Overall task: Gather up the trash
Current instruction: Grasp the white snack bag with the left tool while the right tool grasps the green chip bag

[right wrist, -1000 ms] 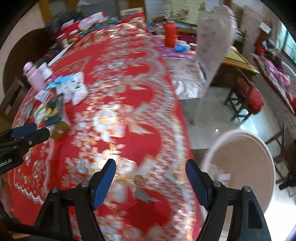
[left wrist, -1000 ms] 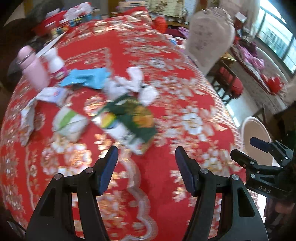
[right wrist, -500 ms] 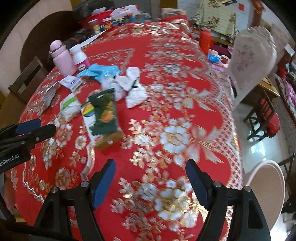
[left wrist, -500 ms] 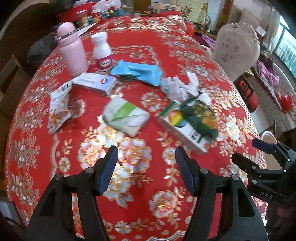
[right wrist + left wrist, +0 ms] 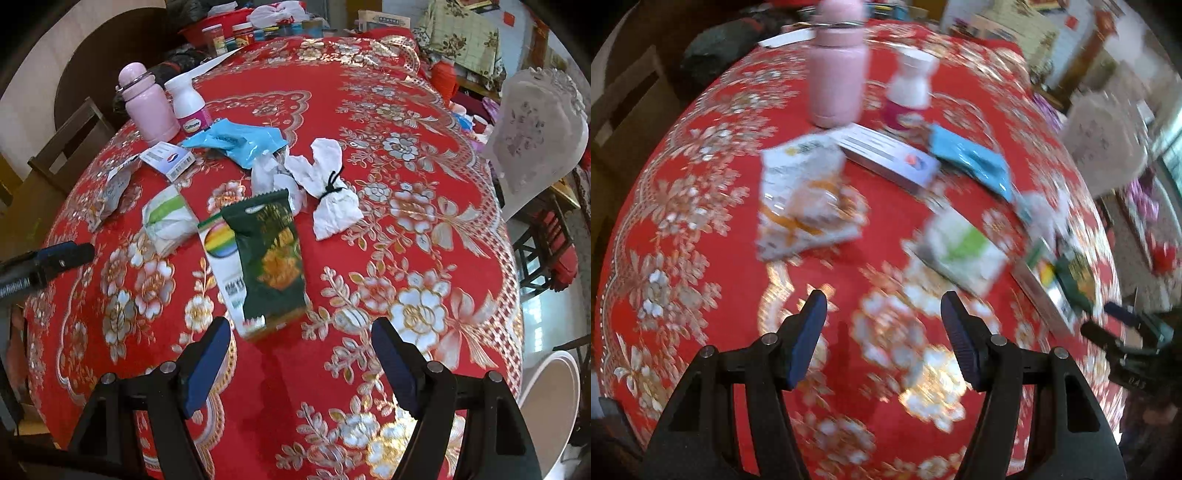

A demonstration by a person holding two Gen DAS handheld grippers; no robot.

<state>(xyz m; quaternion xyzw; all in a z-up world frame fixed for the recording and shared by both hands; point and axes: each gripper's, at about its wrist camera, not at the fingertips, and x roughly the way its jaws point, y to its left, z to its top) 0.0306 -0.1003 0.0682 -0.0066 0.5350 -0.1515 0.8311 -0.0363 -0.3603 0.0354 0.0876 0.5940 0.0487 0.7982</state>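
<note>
Two handheld grippers, each seen from its own wrist camera. The left gripper point(image 5: 882, 306) fills the bottom of the left wrist view: two black arms rising from the lower corners, each ending in a dark blue pad, the pads angled inward and standing apart with nothing between them. The right gripper point(image 5: 301, 332) fills the bottom of the right wrist view in the same pose, its blue pads spread somewhat wider, also with nothing between them. Each gripper's tip also shows at the other view's side edge.
</note>
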